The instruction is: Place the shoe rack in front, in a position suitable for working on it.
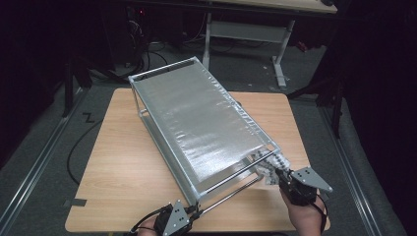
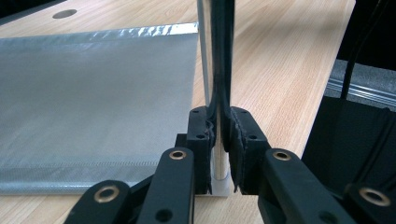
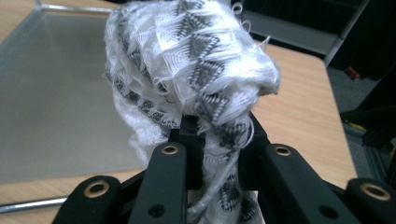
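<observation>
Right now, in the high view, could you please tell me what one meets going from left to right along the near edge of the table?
Left gripper shut on the near corner post of the metal rack → the rack's low front rod → patterned cloth → right gripper shut on that cloth.

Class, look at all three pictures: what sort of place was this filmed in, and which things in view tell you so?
Probably a lab or workshop set up for recording, not a home. A lone wooden table stands on grey floor between metal floor rails, cables trail over the floor, and a white-legged workbench stands behind in a darkened room.
</observation>
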Motion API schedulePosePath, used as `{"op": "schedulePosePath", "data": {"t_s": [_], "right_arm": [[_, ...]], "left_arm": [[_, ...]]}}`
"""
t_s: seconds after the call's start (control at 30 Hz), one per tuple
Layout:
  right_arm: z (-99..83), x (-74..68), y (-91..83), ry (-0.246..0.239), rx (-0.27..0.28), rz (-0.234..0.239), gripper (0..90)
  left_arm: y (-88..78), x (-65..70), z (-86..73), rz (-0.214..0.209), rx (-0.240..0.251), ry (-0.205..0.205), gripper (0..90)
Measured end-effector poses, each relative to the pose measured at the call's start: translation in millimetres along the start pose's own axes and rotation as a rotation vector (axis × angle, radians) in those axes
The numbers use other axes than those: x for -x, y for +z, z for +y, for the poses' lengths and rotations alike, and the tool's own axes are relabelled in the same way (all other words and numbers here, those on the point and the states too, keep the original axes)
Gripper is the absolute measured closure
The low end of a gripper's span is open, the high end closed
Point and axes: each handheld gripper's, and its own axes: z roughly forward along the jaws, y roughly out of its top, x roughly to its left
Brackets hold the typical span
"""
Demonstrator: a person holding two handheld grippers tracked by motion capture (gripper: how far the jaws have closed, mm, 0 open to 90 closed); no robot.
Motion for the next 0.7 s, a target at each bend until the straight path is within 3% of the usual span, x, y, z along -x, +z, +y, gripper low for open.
{"op": "schedulePosePath", "data": {"t_s": [0.27,0.57,0.7], "right_arm": [[-17.0,-9.7,19.2,-0.044,-0.099,0.009,76.9],[-47.5,-11.4,48.8,-0.054,-0.267,0.041,76.8],[-48.3,-10.9,47.2,-0.041,-0.271,0.050,76.8]], "left_arm": [[-0.3,-0.9,-0.1,-0.009,0.000,0.003,79.0],[-0.6,-1.1,0.2,-0.013,-0.002,0.013,78.9],[-0.4,-1.5,-0.1,-0.015,-0.001,0.017,78.8]]}}
